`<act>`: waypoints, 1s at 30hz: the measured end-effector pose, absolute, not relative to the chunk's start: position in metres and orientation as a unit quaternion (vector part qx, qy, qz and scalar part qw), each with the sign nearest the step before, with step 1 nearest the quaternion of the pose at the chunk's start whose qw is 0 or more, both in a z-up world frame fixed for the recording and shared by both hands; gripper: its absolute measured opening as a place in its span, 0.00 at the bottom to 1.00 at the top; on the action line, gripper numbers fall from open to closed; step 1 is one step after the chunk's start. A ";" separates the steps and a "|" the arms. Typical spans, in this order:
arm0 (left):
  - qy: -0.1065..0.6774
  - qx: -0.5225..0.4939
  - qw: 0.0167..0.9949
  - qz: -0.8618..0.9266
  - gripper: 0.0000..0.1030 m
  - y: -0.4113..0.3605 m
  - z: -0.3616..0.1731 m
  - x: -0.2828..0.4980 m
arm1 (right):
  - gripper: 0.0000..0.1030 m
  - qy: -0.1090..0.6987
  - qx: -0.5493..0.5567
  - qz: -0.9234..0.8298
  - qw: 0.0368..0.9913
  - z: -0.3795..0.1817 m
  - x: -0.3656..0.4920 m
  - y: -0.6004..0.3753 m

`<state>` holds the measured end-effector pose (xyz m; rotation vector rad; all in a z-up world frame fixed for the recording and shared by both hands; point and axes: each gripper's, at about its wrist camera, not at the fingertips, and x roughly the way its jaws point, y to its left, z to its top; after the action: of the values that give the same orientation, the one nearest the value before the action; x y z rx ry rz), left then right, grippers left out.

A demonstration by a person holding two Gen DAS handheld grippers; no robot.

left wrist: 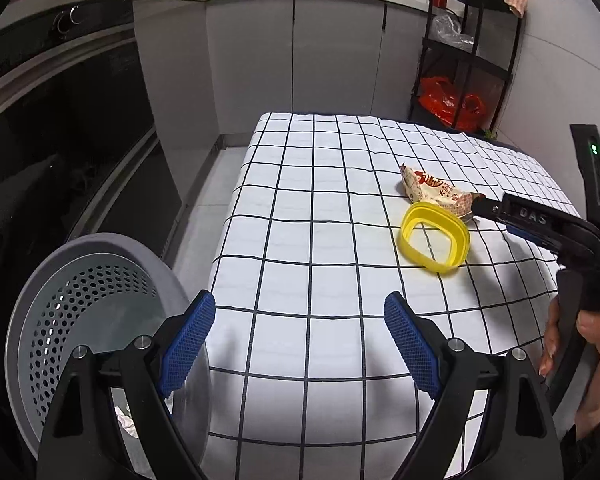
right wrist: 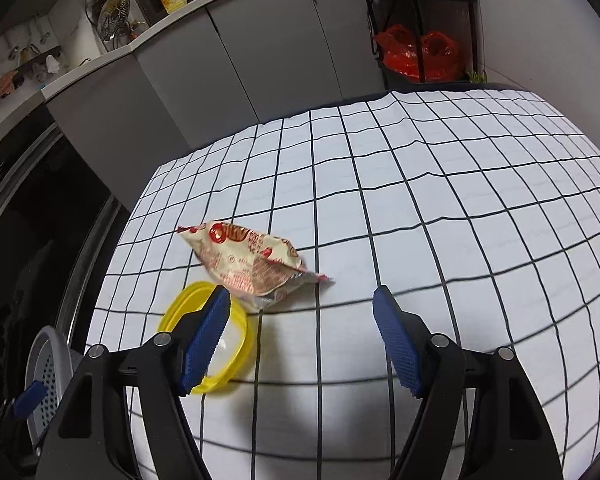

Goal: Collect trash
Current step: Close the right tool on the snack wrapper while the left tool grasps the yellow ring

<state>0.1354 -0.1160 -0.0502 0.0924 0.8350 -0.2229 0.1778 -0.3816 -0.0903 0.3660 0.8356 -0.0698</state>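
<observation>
A crumpled red-and-cream snack wrapper (left wrist: 436, 194) (right wrist: 256, 266) lies on the checked tablecloth (left wrist: 320, 220) (right wrist: 440, 208). A yellow plastic ring-shaped lid (left wrist: 435, 242) (right wrist: 236, 344) rests just in front of it. My right gripper (right wrist: 302, 336) hovers open over the cloth, its left finger above the yellow lid, the wrapper just beyond its tips. In the left wrist view the right gripper (left wrist: 484, 208) reaches in from the right toward the wrapper. My left gripper (left wrist: 300, 340) stands open and empty near the table's left edge, next to a grey perforated bin (left wrist: 72, 300) (right wrist: 46, 364).
The bin holds a crumpled white scrap (left wrist: 126, 420). A dark oven front (left wrist: 60, 140) lines the left. Grey cabinets (left wrist: 292, 60) stand behind the table. A black shelf rack (left wrist: 468, 52) with red bags (left wrist: 448, 102) (right wrist: 416, 54) is at the back right. A person's hand (left wrist: 584, 356) holds the right gripper.
</observation>
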 end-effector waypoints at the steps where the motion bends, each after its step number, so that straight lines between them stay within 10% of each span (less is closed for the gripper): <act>1: 0.406 0.045 0.907 -0.107 0.82 -0.116 -0.051 0.136 | 0.69 0.406 0.177 -0.033 0.896 -0.092 0.182 -0.382; 12: 0.415 0.038 0.901 -0.115 0.82 -0.120 -0.054 0.136 | 0.67 0.412 0.142 -0.030 0.900 -0.100 0.206 -0.370; 21: 0.421 0.038 0.898 -0.123 0.82 -0.141 -0.056 0.142 | 0.34 0.416 0.139 -0.005 0.899 -0.104 0.210 -0.372; 30: 0.407 0.052 0.901 -0.143 0.87 -0.183 -0.057 0.151 | 0.31 0.379 0.159 0.010 0.912 -0.098 0.190 -0.401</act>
<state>0.1507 -0.1834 -0.0571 0.1075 0.8420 -0.2952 0.1902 -0.4012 -0.0983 0.3277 0.7807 0.0204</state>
